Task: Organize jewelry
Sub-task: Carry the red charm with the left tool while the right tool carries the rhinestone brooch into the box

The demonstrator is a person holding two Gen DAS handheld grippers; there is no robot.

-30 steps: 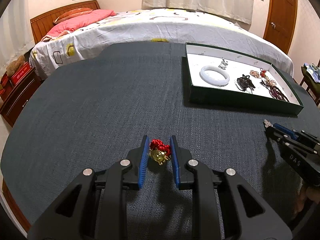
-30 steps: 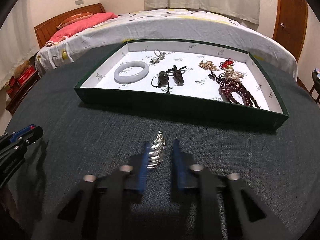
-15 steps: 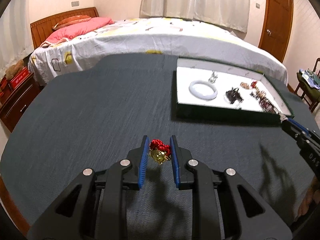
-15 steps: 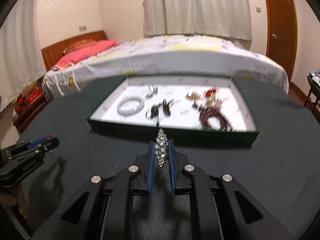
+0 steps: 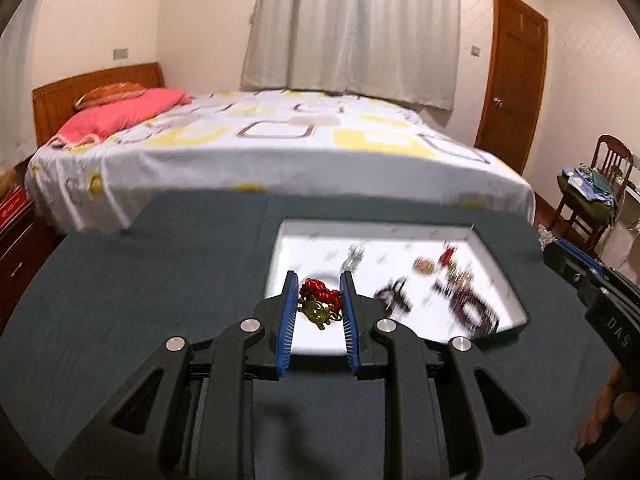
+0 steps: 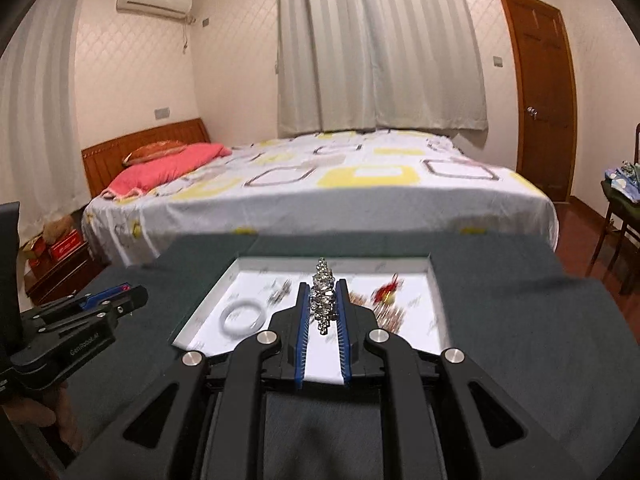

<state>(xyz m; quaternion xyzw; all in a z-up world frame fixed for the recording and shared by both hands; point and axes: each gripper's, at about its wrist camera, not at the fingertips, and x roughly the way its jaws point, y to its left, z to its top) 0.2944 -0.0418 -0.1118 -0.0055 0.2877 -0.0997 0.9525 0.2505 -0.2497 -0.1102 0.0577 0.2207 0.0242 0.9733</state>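
My left gripper (image 5: 319, 280) is shut on a red-and-gold charm (image 5: 319, 302) and holds it above the near left part of the green tray (image 5: 476, 236). My right gripper (image 6: 323, 286) is shut on a silver rhinestone piece (image 6: 323, 300) and holds it above the tray's near edge (image 6: 204, 300). The white-lined tray holds a white jade bangle (image 6: 243, 316), a red knot charm (image 6: 386, 294), dark beads (image 5: 474, 308) and other blurred pieces. The left gripper also shows in the right wrist view (image 6: 132, 294), and the right gripper in the left wrist view (image 5: 556, 246).
The tray lies on a dark grey cloth-covered table (image 5: 140, 280). Behind it stands a bed (image 6: 340, 184) with a pink pillow. A chair with clothes (image 5: 592, 192) is at the right, a wooden door (image 6: 544, 92) beyond.
Both grippers have lifted off the table and moved forward over the tray, each carrying its piece. The right gripper closed on the silver piece a second ago.
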